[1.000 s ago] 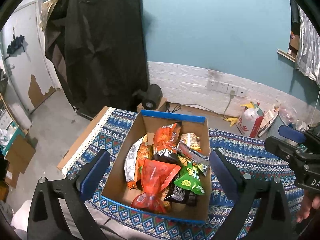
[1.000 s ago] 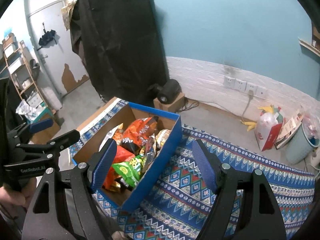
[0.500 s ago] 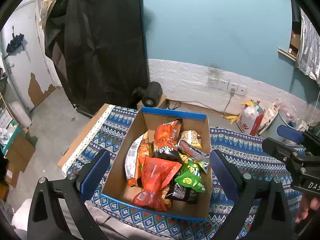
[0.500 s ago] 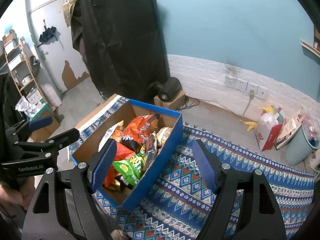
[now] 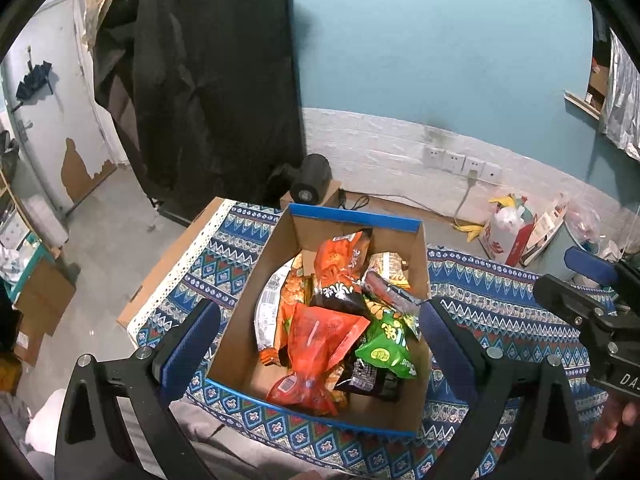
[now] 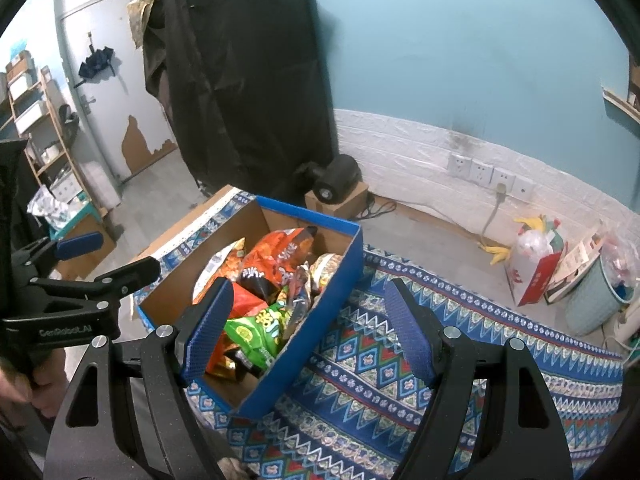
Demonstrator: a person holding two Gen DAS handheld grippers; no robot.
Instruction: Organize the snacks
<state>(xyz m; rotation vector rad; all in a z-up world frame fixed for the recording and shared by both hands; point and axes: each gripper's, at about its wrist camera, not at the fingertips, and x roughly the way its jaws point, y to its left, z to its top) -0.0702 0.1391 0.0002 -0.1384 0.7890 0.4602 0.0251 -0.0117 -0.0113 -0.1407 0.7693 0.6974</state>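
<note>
left tool (image 5: 318,330): jaws wide, empty | above cardboard box (image 5: 256,276) | snack packets (image 5: 332,320) piled inside

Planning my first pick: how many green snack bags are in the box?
1: a green bag at the box's near right, beside the red bag. Others may lie buried.

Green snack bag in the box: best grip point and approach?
Judging from the left wrist view, come from above with the left gripper and pinch the green snack bag at its upturned upper corner. It lies atop the pile, close to the cardboard box right wall, so a side approach looks blocked.
</note>
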